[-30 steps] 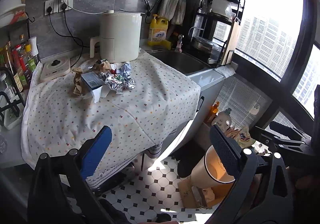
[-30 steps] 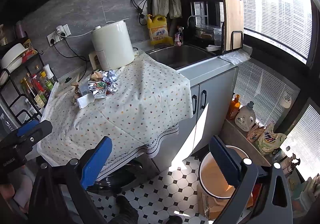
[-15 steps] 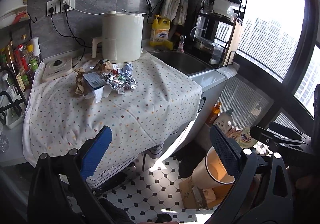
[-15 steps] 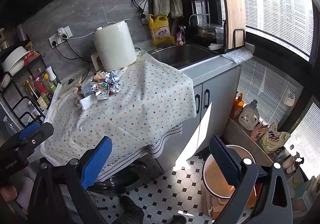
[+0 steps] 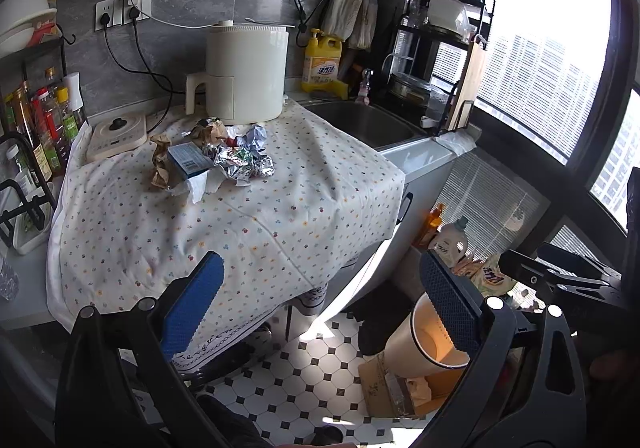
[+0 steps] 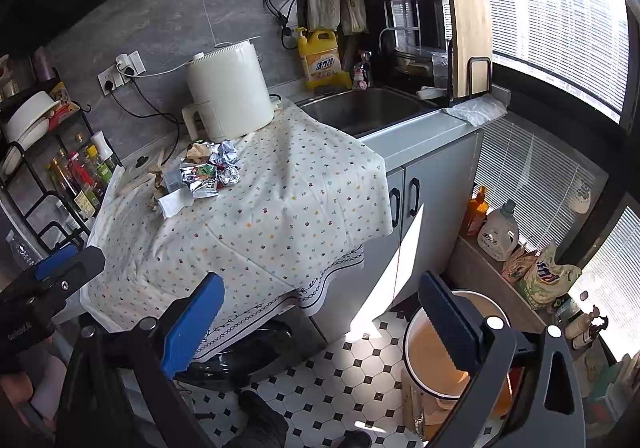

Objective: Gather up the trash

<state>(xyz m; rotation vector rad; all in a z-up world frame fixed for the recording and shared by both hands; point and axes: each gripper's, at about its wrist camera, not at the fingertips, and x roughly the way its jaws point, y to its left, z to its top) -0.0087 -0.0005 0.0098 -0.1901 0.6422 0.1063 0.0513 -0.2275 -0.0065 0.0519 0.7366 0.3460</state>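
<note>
On the dotted cloth: trash pile looming slightly nearer than before, seemingly untouched; left gripper and right gripper hovering, jaws apart, empty

Both claws nudged closer to trash pile.

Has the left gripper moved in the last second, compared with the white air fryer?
Yes, slightly. In the left wrist view the white air fryer drifted a little rightward and downward, so the left gripper swung slightly left and upward.

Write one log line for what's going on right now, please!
stage: approach | left gripper: open, empty | right gripper: open, empty | trash pile: on tablecloth, untouched | bin: on floor, open
</note>
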